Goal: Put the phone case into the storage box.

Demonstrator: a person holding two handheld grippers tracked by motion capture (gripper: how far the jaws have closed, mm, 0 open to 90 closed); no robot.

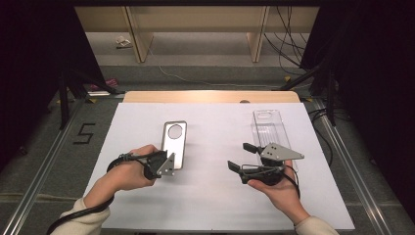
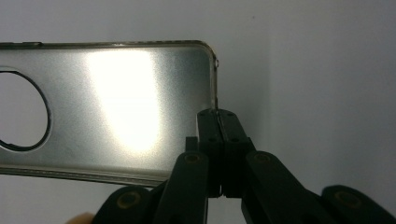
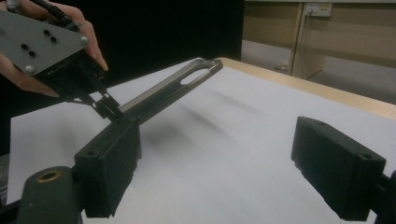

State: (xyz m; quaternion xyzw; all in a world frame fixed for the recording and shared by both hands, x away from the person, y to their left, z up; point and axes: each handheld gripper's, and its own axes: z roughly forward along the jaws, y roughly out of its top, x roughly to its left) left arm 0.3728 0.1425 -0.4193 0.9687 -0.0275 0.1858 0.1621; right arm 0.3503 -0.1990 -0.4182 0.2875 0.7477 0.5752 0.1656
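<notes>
We are pinching the near short edge of the metallic phone case (image 1: 174,143) with the left gripper (image 1: 169,164), and the left gripper view shows its jaws clenched on the thin rim at the case's corner (image 2: 212,100), with the round camera cutout (image 2: 21,109) off at the left edge of that frame. In the high view the case is sitting left of centre on the white table sheet (image 1: 215,196). In the right gripper view it is rising as a slanted bar (image 3: 168,91) from lower left toward the upper middle, so its far end seems to be lifting off the sheet. The right gripper (image 1: 243,156) is hovering right of centre in the high view, jaws released and wide apart, grasping nothing, just in front of the clear plastic tray (image 1: 268,128) in the right half of the frame.

We are judging the step in hand as lifting the case by its edge, likely toward that tray. To do it well, we are keeping the pinch square on the rim, since the bite is shallow and close to one corner, so the case may swing or slip if we are tilting it quickly. We are also raising it slowly and level, and we are holding the free gripper ready to take the opposite edge
</notes>
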